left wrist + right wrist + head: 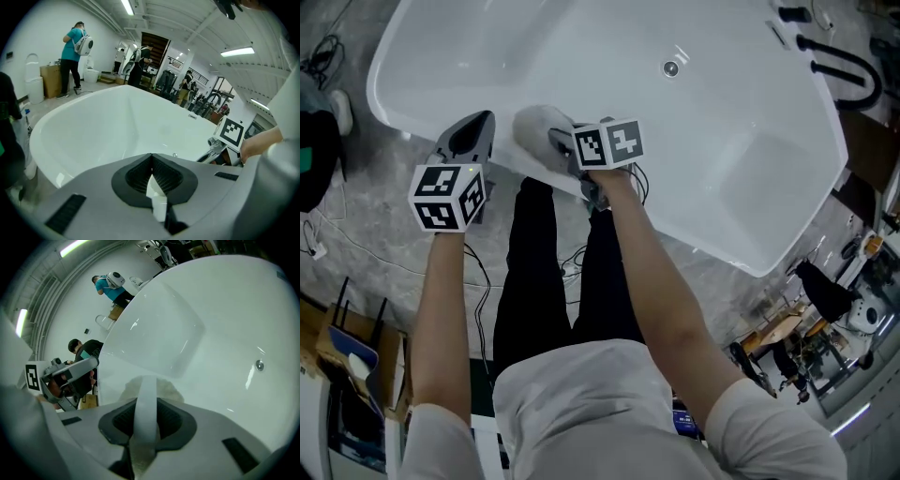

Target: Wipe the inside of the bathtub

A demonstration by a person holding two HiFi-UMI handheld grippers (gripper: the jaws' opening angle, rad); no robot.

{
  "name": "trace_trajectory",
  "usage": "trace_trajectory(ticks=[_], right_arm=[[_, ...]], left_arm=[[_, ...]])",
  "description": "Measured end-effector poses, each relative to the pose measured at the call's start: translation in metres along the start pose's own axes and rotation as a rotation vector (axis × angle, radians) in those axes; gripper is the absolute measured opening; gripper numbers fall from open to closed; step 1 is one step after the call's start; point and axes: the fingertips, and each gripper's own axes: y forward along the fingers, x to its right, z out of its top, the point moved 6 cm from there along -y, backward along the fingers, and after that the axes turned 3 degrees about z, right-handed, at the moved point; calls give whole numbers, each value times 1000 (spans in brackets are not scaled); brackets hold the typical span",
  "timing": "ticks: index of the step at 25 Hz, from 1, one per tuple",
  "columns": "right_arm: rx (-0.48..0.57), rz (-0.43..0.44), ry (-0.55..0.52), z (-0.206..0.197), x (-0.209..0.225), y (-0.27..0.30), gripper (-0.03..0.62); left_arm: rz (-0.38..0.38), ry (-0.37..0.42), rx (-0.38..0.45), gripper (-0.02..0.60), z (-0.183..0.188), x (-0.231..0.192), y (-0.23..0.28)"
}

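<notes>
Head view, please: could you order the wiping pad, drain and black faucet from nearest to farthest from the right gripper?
1. The wiping pad, in the right gripper, at the bathtub's near rim.
2. The drain, mid-floor.
3. The black faucet, far right.

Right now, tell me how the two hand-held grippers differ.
The right hand-held gripper grips a white pad by its strap; the left hand-held gripper is shut on nothing. The right one holds the pad against the tub; the left one sits by its rim. Both point toward the tub.

The grey mottled floor [384, 220] carries the white bathtub [750, 169] and, seemingly, loose white cables [358, 249]
</notes>
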Motion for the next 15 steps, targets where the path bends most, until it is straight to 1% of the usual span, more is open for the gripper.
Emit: trace_trajectory(ticks=[11, 15], right_arm=[[27, 77, -44, 42, -43, 42, 95], [50, 104, -64, 55, -59, 55, 95]], left_arm=[[99, -44, 71, 11, 14, -62, -22], [135, -98, 101, 11, 14, -83, -29]])
